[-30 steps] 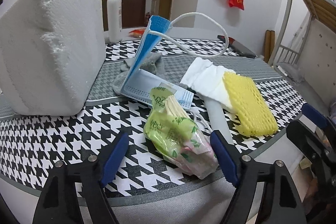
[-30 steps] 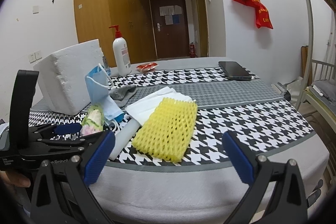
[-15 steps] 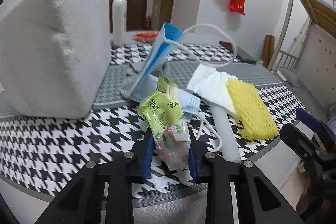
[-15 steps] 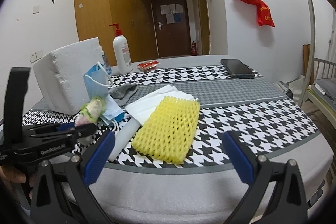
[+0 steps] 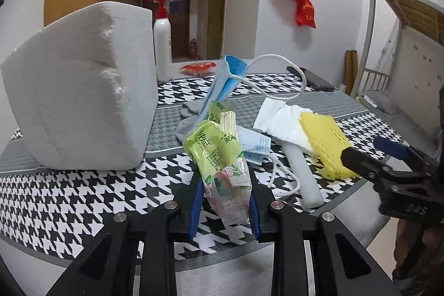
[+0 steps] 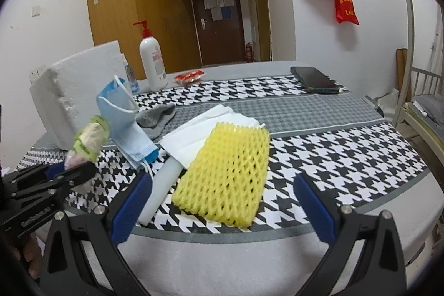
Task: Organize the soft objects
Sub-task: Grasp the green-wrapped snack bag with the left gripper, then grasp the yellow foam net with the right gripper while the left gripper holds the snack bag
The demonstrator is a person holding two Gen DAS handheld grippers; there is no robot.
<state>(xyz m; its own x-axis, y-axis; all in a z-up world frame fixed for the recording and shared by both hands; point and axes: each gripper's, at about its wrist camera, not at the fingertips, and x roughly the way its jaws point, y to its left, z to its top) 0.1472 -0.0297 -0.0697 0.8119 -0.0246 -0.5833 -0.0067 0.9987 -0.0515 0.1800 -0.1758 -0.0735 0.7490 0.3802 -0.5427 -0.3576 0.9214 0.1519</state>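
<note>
Left gripper had its fingers pinching the tissue pack low on its transparent end, so the green top stood up and leaned left. Pack looked lifted off the tabletop, near the front edge; probably gripped at the thin end because it squashes there. Likely headed for the white foam box just beside it, only a guess. Right gripper had fingers spread wide, empty, lined up on the yellow foam net, which overlapped the white cloth, with the foam tube beside them. Blue mask was propped up by its fold, its lower end beside the grey sock.
</note>
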